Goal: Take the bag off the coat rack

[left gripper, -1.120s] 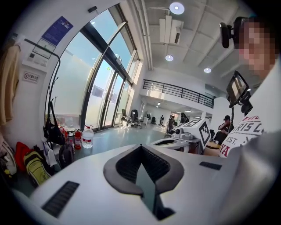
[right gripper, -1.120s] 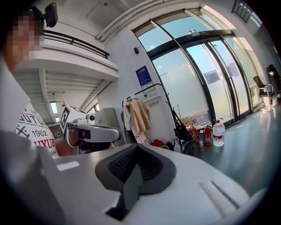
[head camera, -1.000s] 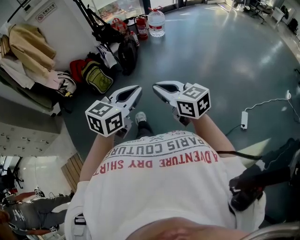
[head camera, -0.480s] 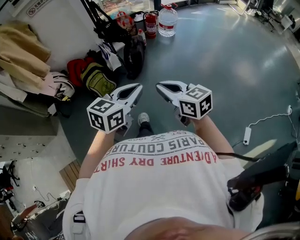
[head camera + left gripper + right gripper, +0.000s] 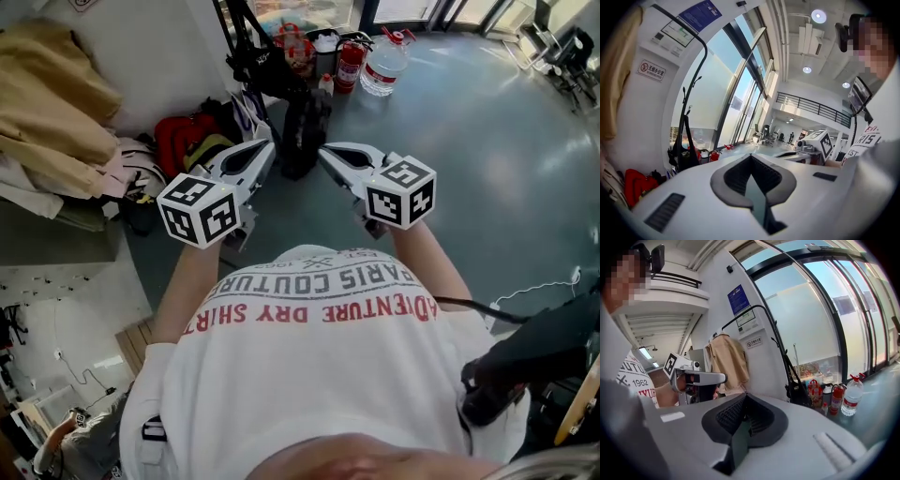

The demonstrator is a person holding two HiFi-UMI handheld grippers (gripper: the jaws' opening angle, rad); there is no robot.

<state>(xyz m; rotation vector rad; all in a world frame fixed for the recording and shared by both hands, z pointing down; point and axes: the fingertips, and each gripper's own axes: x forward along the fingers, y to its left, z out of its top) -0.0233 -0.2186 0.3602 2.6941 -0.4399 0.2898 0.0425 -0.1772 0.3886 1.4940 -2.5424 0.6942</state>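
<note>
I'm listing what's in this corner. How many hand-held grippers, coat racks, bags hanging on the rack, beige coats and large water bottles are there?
hand-held grippers: 2 (left hand-held gripper, right hand-held gripper)
coat rack: 1
bag on the rack: 1
beige coat: 1
large water bottle: 1
total: 6

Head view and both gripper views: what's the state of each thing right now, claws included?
Left claw: shut, empty.
Right claw: shut, empty.
Bag: hanging on the coat rack, neither claw on it.
Tan coat: hanging up.
Water bottle: upright on the floor, capped.
Fire extinguisher: upright on the floor.
</note>
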